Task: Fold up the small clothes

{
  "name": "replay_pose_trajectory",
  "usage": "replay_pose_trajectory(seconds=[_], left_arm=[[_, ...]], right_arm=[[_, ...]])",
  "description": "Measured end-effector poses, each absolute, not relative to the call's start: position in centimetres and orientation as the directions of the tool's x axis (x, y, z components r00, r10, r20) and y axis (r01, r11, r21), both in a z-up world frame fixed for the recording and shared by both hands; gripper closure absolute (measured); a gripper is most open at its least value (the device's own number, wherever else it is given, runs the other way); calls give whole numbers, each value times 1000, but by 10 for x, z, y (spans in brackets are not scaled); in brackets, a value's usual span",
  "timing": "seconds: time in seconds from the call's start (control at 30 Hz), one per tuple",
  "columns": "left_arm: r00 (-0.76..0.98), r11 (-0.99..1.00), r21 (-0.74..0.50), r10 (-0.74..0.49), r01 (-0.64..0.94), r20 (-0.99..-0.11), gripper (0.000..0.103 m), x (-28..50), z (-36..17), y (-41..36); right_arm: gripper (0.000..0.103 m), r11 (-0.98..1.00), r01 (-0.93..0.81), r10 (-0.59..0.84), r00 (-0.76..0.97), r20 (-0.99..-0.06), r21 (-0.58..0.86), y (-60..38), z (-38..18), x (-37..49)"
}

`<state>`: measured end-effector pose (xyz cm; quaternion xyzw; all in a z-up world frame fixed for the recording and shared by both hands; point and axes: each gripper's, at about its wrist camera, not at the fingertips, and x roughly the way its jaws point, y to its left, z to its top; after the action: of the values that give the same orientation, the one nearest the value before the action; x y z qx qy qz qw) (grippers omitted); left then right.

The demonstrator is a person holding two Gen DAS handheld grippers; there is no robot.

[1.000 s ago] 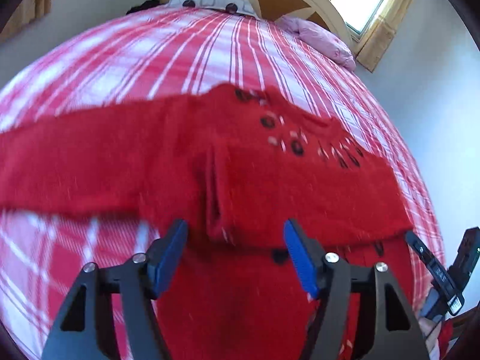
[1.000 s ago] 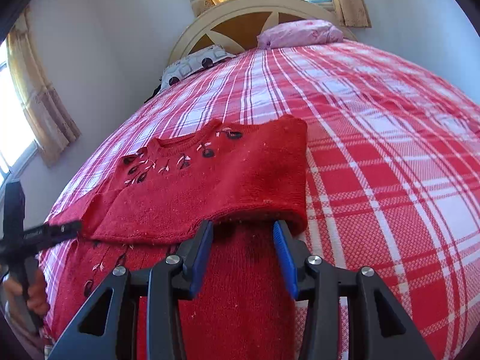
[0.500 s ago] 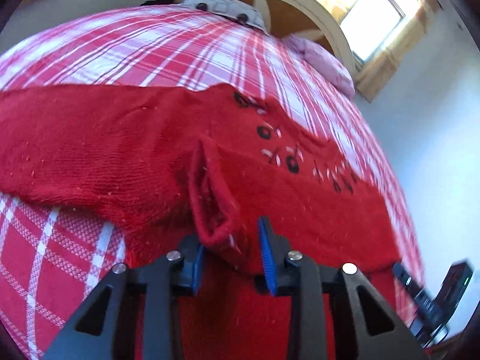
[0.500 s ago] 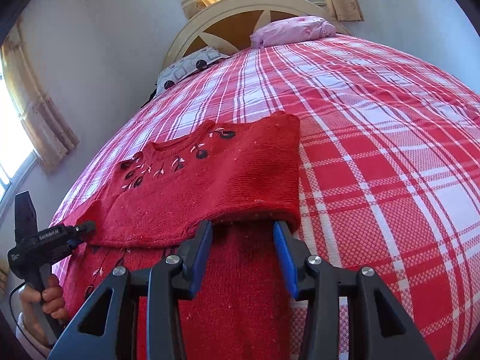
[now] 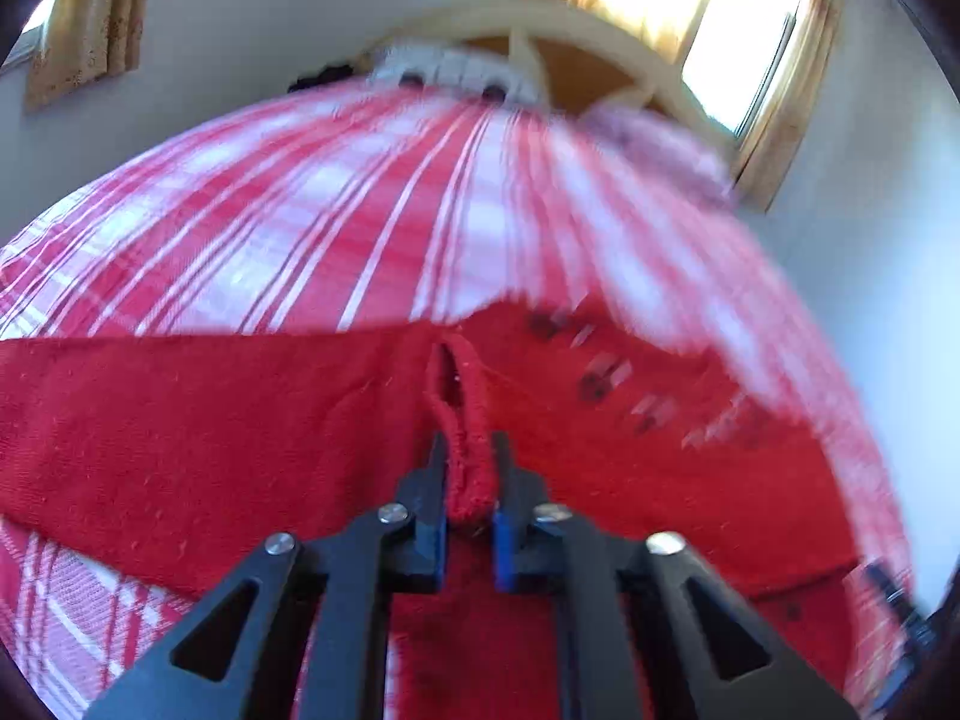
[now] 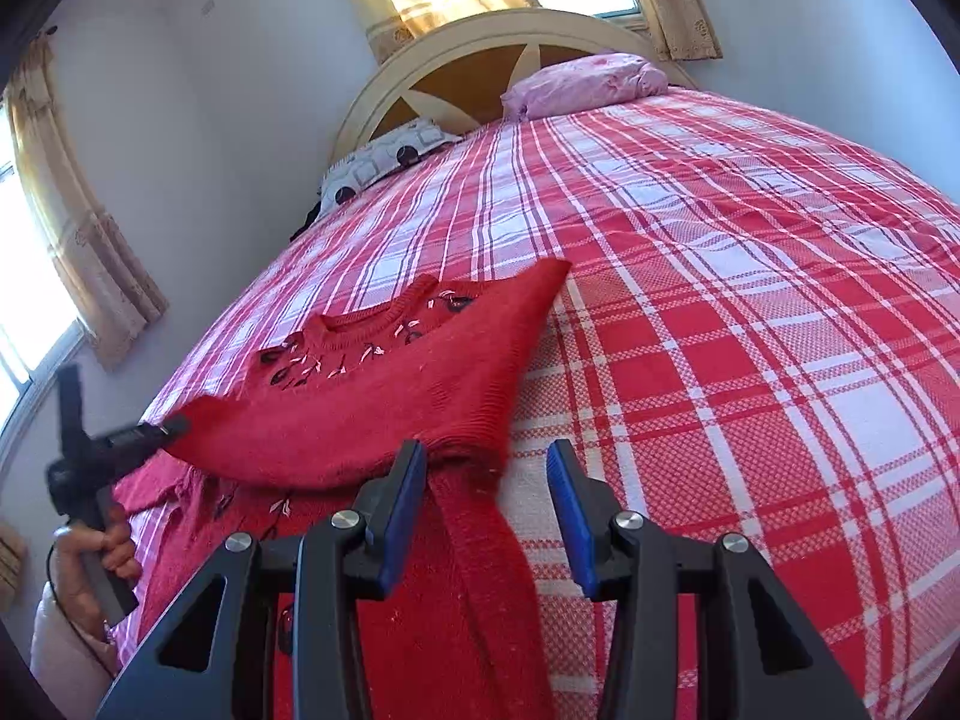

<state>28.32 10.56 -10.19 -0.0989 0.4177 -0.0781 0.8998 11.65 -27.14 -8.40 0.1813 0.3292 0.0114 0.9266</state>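
A small red knitted sweater [image 6: 384, 396] with dark and white embroidery near the neck lies on the red-and-white plaid bed [image 6: 750, 312]. Its upper part is folded over the lower part. My left gripper [image 5: 468, 474] is shut on a pinched ridge of the sweater's folded edge [image 5: 465, 420] and lifts it; it also shows in the right wrist view [image 6: 174, 426] at the sweater's left corner. My right gripper [image 6: 486, 480] is open, just above the folded edge's right end, with red fabric [image 6: 486, 588] running down between and below the fingers.
A pink pillow [image 6: 585, 81] and a patterned grey pillow [image 6: 384, 159] lie by the cream headboard [image 6: 480, 42]. Windows with curtains [image 6: 90, 276] are on the left wall and behind the headboard. Plaid bed surface extends to the right of the sweater.
My left gripper closed on the sweater's folded edge and raised it, pulling the fold taut. My right gripper stayed open and shifted slightly right of the fold's end.
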Motion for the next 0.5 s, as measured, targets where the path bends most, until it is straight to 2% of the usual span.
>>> replay_pose_trajectory(seconds=[0.1,0.17,0.3,0.37,0.43,0.5], left_arm=[[606,983,-181,-141,-6,-783,79,281,-117,115],[634,975,-218,-149,-33,-759,77,273,-111,125],[690,985,-174,-133,10,-711,75,267,-88,112],[692,983,-177,-162,50,-703,60,273,-84,98],[685,983,-174,-171,65,-708,55,279,-87,88],[673,987,-151,-152,61,-724,55,287,-98,77]], right_arm=[[59,942,100,125,782,-610,320,-277,-77,119],[59,951,100,108,781,-615,294,-281,-71,125],[59,954,114,99,752,-651,277,-295,-65,151],[59,935,153,113,729,-675,321,-306,-68,160],[59,928,156,127,719,-683,337,-308,-71,158],[59,946,135,117,708,-696,296,-302,-74,150]])
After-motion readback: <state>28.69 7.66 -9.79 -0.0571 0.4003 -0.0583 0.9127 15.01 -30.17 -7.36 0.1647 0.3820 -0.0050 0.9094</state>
